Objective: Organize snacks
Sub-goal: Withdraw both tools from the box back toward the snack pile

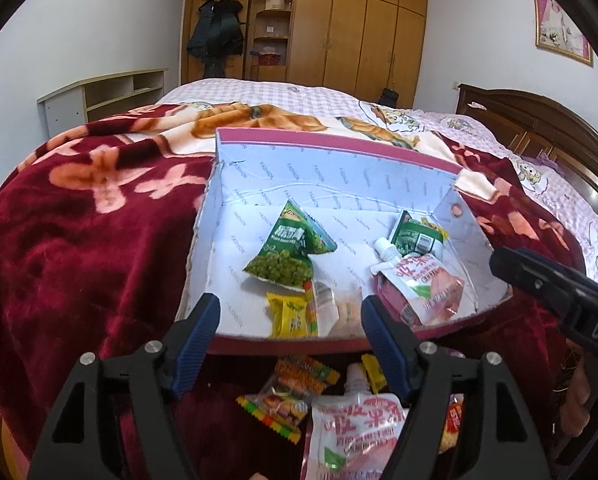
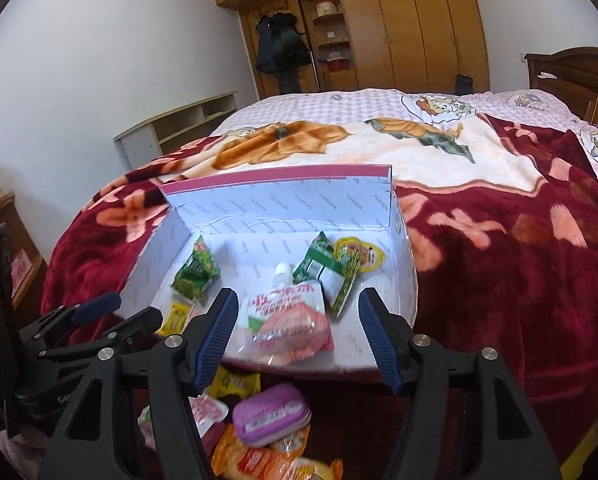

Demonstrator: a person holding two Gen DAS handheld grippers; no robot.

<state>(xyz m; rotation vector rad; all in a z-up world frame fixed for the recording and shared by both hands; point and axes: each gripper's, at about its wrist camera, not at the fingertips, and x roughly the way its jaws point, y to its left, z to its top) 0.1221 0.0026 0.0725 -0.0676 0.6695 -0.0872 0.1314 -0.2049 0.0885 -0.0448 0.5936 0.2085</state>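
A pink-rimmed cardboard box [image 1: 331, 152] with a white lining lies open on the bed; it also shows in the right wrist view [image 2: 275, 200]. Inside lie a green pea packet [image 1: 287, 256], a pink jelly pouch [image 1: 419, 284], a second green packet [image 1: 415, 236] and a yellow candy [image 1: 289, 316]. My left gripper [image 1: 289, 344] is open and empty above the box's near rim. My right gripper [image 2: 295, 340] is open and empty just above the pink pouch [image 2: 287, 320]. Loose snacks lie before the box: another pink pouch [image 1: 355, 428], a colourful packet [image 1: 287, 396], a purple tin [image 2: 271, 412].
A dark red floral blanket [image 1: 79, 240] covers the bed under the box. Orange packets [image 2: 259, 460] lie near the purple tin. A wooden headboard [image 1: 539, 120] stands at right, a wardrobe [image 1: 359, 28] at the back, a low shelf [image 1: 103, 92] at left.
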